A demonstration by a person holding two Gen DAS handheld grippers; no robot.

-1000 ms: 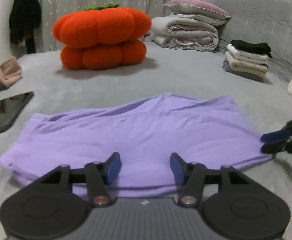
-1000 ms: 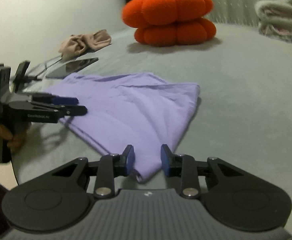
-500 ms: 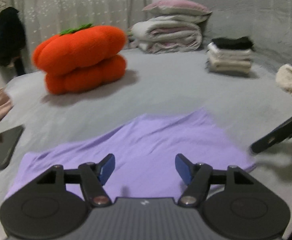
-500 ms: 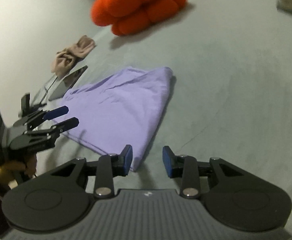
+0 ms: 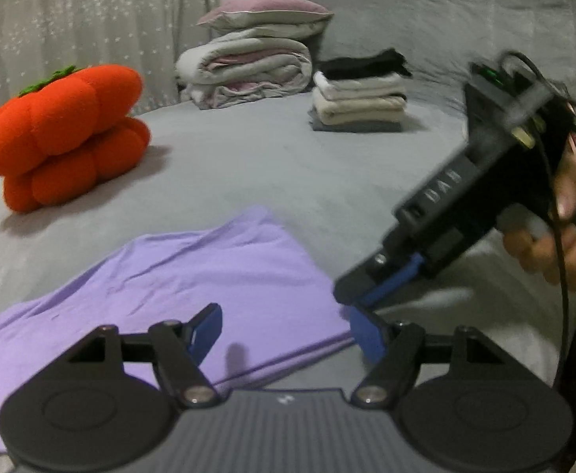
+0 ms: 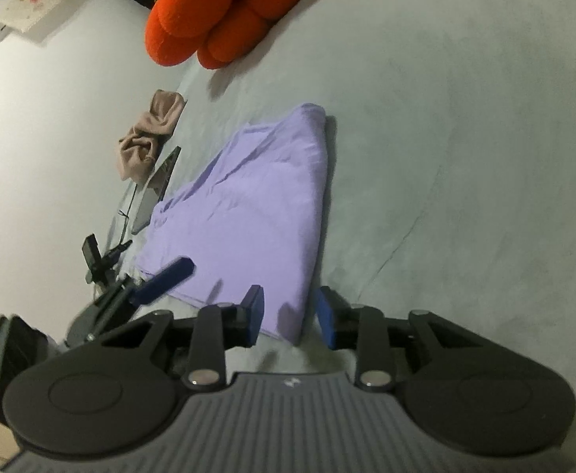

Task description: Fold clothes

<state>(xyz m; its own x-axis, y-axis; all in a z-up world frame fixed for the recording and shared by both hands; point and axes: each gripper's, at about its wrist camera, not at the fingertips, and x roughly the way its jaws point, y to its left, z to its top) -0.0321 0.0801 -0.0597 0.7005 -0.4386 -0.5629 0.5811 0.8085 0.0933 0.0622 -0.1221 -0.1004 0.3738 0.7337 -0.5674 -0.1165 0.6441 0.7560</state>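
Folded lilac cotton garment point(image 5: 193, 287) lying flat on the grey bed cover point(image 5: 268, 165), both grippers hanging over its near edge.

The left gripper point(image 5: 286, 331) has its blue-padded jaws spread wide with nothing between them, parked above the near hem. The right gripper point(image 6: 289, 311) is also apart and empty, straddling the garment's near corner without pinching it. Further out there's a plush orange pumpkin-shaped cushion point(image 5: 63, 138), a dark flat tablet point(image 6: 157, 193) just beside the garment's far side, and a crumpled beige cloth point(image 6: 150, 138) past that. At the back: a small stack of folded cream and black clothes point(image 5: 360, 92) and a rolled grey-pink duvet point(image 5: 248, 67).
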